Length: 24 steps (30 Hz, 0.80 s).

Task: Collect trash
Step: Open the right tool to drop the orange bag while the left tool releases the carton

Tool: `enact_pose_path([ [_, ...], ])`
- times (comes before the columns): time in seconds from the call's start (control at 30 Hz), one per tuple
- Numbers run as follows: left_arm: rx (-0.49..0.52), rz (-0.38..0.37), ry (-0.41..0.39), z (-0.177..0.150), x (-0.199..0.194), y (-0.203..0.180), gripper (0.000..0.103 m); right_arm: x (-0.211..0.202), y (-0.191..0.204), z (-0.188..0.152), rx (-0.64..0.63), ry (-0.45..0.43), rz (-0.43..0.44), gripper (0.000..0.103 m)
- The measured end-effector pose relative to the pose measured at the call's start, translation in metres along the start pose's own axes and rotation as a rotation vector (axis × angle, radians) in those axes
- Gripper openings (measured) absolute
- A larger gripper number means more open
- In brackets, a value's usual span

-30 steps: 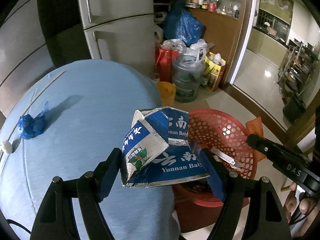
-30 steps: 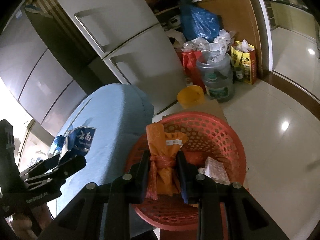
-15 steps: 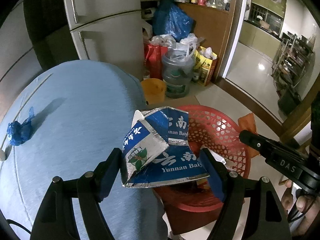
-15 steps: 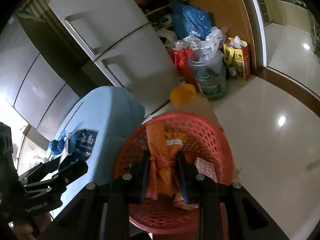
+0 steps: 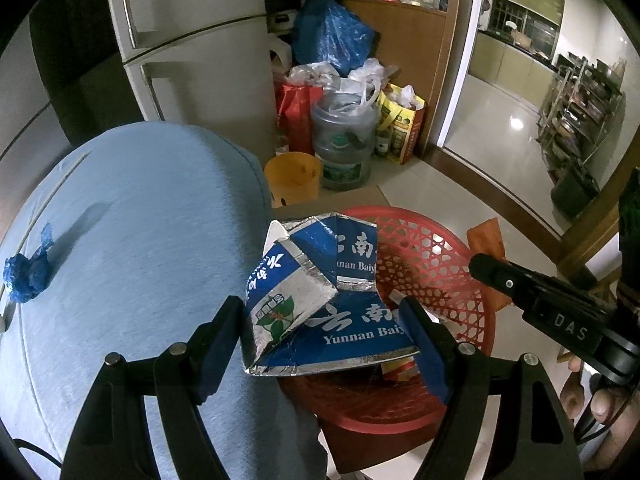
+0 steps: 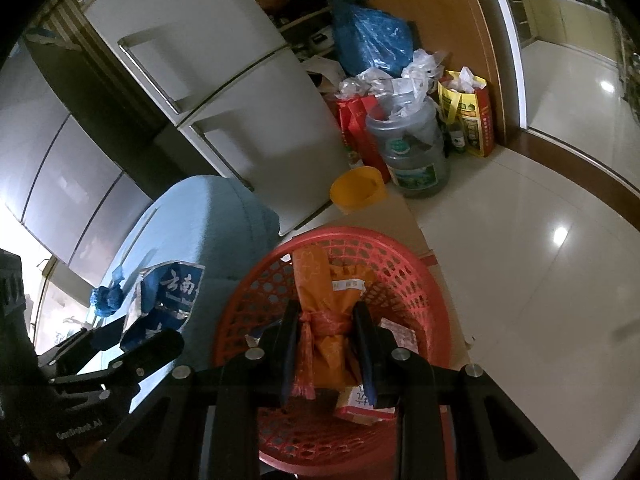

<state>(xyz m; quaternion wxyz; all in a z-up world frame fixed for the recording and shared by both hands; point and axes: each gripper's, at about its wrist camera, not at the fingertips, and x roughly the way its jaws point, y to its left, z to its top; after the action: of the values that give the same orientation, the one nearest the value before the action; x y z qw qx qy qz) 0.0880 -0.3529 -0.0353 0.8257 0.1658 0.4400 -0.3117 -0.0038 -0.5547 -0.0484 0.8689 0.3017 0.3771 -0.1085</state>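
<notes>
Left claw [image 5: 324, 332]: clamped across a crumpled blue and silver carton [image 5: 320, 300], which sits between both pads and projects forward of the fingertips. Beyond and to the right of this claw: red mesh basket [image 5: 432, 264]. To its left: blue-covered worktop [image 5: 132, 240] bearing a crumpled blue wrapper [image 5: 26, 276].

Right claw [image 6: 326, 336]: closed tight on an orange bag [image 6: 324, 308] at its knotted neck; the bag extends forward past the fingertips, directly above the basket interior. A small patterned packet [image 6: 400, 336] lies in the basket just right of this claw.

Dim indoor light, glare spots on glossy floor [image 5: 516, 124], sharp focus, fisheye-bent dark corners
</notes>
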Motion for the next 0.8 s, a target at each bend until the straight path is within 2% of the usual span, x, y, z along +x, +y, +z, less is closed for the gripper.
enact_pose_path([
  [0.8, -0.004, 0.001, 0.026, -0.002, 0.016, -0.002, 0.080, 0.008, -0.001, -0.001, 0.006, 0.015, -0.016, 0.028],
])
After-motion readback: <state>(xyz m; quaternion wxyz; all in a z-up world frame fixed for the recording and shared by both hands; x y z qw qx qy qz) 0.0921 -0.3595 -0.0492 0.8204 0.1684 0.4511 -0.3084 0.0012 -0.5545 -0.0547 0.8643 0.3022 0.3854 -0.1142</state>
